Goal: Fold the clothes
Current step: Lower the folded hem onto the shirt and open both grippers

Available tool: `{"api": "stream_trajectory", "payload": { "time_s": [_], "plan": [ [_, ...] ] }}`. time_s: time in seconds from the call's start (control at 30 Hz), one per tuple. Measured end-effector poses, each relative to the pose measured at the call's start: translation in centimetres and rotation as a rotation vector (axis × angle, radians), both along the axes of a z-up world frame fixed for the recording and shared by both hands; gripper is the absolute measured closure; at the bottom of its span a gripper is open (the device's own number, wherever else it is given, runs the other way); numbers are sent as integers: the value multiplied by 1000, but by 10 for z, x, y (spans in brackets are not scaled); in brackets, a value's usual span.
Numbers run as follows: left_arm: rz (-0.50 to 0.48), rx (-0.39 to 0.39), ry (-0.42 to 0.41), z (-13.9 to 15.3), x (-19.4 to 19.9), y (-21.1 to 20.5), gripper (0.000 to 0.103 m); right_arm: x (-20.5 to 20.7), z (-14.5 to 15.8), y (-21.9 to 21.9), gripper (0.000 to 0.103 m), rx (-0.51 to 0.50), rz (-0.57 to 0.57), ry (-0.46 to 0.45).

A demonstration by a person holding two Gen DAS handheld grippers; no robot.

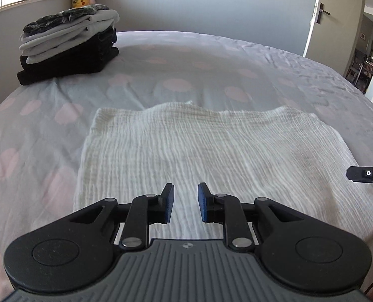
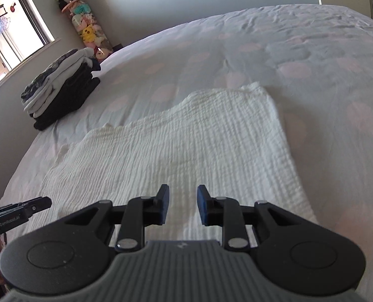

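Because both tongs stand a little apart and grip nothing, the risk from here lies in the next pick-up. The left gripper [image 1: 185,205] has its blue pads slightly parted, with only cloth visible below the gap; the right gripper [image 2: 182,206] shows the same small gap and is also empty. If either closes on the middle of the white crinkled cloth [image 1: 211,146] and not on an edge or corner, it can pinch only the top layer, and the fold may open or wrinkle. A pull by one side alone can also drag the cloth askew on the bed cover [image 1: 35,130].

In both views the cloth fills the centre of the frame, directly under and ahead of the pads. Whether the pads touch it I cannot tell, since the pictures are somewhat blurred. Its far edge lies in the middle of the frame. The stack of folded clothes [image 1: 68,45] sits well apart, in the upper left.
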State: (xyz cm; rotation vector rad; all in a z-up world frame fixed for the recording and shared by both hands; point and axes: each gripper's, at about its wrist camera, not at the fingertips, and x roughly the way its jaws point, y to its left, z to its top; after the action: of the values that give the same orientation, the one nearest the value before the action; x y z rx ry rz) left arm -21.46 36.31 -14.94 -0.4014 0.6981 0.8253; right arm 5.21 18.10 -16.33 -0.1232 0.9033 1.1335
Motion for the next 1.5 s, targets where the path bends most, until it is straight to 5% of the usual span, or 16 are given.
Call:
{"api": "stream_trajectory", "payload": {
  "time_s": [0.23, 0.53, 0.8, 0.93, 1.1, 1.17, 1.37, 1.5],
  "plan": [
    [-22, -52, 38, -28, -7, -19, 80, -25, -27, -7, 75, -155, -34, -97],
    [-29, -89, 96, -43, -4, -13, 80, -22, -43, -7, 76, -206, -51, -72],
    [-24, -73, 35, -20, -11, -8, 80, -17, -33, -23, 75, -99, -90, -24],
    [-17, -51, -11, 2, -12, 4, 72, -5, -18, -33, 66, -41, -124, 8],
    [-28, 9, 1, 14, -3, 31, 55, 15, 6, -28, 54, 12, -149, -107],
    [-34, 30, -6, 10, -4, 41, 54, 24, 11, -21, 44, -1, -179, -156],
    [-2, -18, -21, -19, -12, 61, 55, 44, 10, 1, 42, -68, -200, -281],
    [26, -19, -39, -22, -13, 72, 54, 60, 0, 9, 42, -111, -187, -278]
  ]
}}
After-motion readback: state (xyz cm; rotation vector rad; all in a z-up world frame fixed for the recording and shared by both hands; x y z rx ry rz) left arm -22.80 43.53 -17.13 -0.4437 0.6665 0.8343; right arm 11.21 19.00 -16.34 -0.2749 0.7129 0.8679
